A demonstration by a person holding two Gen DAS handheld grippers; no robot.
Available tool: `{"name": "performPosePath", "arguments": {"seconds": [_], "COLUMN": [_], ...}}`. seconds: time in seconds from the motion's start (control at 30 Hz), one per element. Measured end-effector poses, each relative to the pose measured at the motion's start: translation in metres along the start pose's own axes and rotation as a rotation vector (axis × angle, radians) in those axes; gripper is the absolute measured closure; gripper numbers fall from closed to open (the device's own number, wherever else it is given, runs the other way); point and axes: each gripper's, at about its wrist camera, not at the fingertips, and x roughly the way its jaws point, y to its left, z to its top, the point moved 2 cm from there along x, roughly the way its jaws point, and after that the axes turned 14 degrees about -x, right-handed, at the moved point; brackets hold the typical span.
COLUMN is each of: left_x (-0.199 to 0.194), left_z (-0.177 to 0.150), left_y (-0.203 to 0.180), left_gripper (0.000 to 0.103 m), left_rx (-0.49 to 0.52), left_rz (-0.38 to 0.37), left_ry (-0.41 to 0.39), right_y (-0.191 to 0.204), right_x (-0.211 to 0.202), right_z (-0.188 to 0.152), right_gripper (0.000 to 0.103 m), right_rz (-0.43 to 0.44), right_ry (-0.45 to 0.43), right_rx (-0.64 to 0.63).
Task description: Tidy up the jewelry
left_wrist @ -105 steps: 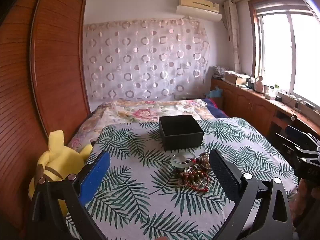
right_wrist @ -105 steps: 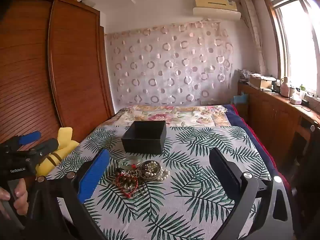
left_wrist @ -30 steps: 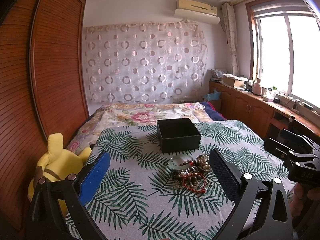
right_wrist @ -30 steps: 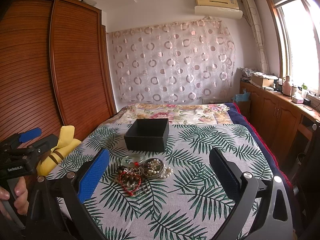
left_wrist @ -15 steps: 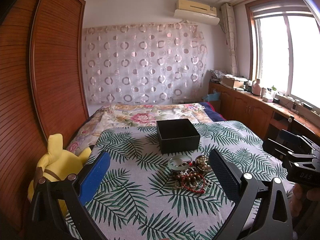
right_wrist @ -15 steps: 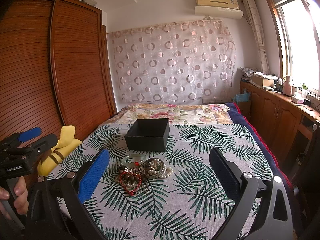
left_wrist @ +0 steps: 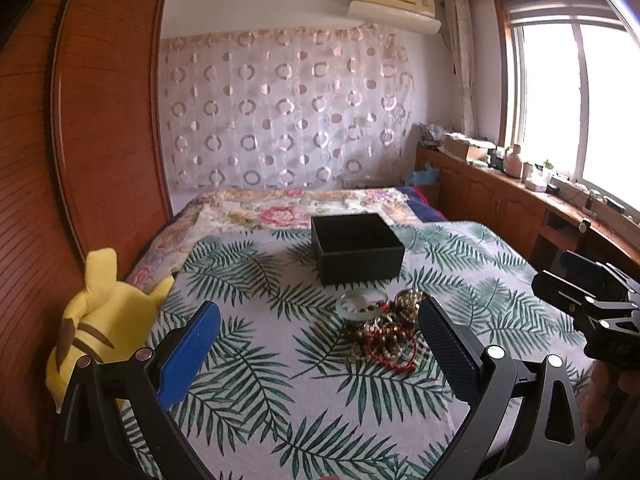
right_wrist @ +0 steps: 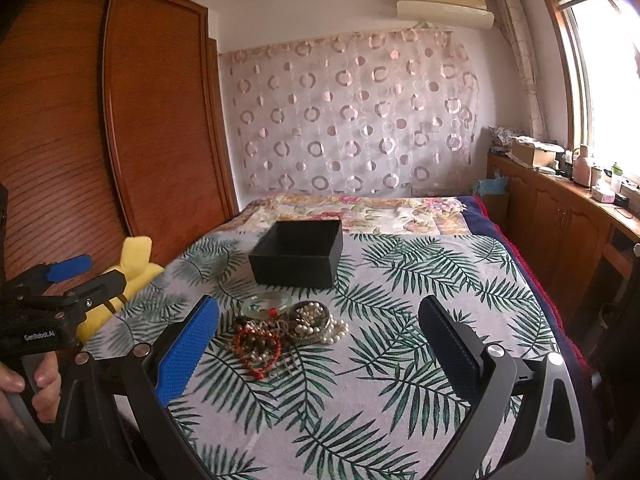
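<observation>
left hand-held gripper [left_wrist: 319, 338] spread wide, nothing between its fingers, hovering above the leaf-print bedspread [left_wrist: 256, 360]. right hand-held gripper [right_wrist: 319, 336] equally wide apart and empty, also clear of the cloth. just ahead of both, a tangled jewelry pile [right_wrist: 286, 326] lying on the bedspread: red bead bracelet [right_wrist: 256, 346], pale bangle [right_wrist: 266, 302], string of pearls [right_wrist: 320, 322]. directly behind the pile and close to it, an open black box [right_wrist: 298, 254], upright, interior dark.

white lettering "genrobot.ai" readable on the left hand-held gripper's body [right_wrist: 40, 336], seen only from the right wrist view, with bare fingers [right_wrist: 46, 392] wrapped round its handle. from the left wrist view, right hand-held gripper's body at far right [left_wrist: 596, 300]; markings there too small to read.

yellow plush toy [left_wrist: 96, 324] fully visible from the left wrist, only partly from the right. pearls plain in the right view, mostly hidden behind the finger in the left.
</observation>
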Motion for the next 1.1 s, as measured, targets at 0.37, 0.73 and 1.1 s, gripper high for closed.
{"name": "performPosePath", "arguments": {"seconds": [0.37,0.73,1.1], "left_x": [0.049,0.122,0.197], "left_z": [-0.023,-0.030,-0.029], "left_y": [0.020,0.012,-0.007], "left_gripper": [0.008,0.008,0.021], "left_rx": [-0.012,0.036,0.032], "left_rz": [-0.052,-0.133,-0.206], "left_ry": [0.111,0.277,0.444], "right_y": [-0.012,-0.004,-0.008], "right_x": [0.045,0.089,0.102], "right_z": [-0.028,-0.054,-0.056], "right_gripper": [0.020,0.025,0.025], "right_rz": [0.075,0.137,0.147], "right_ry": [0.105,0.207,0.235], "right_rx": [-0.026,-0.076,-0.083]}}
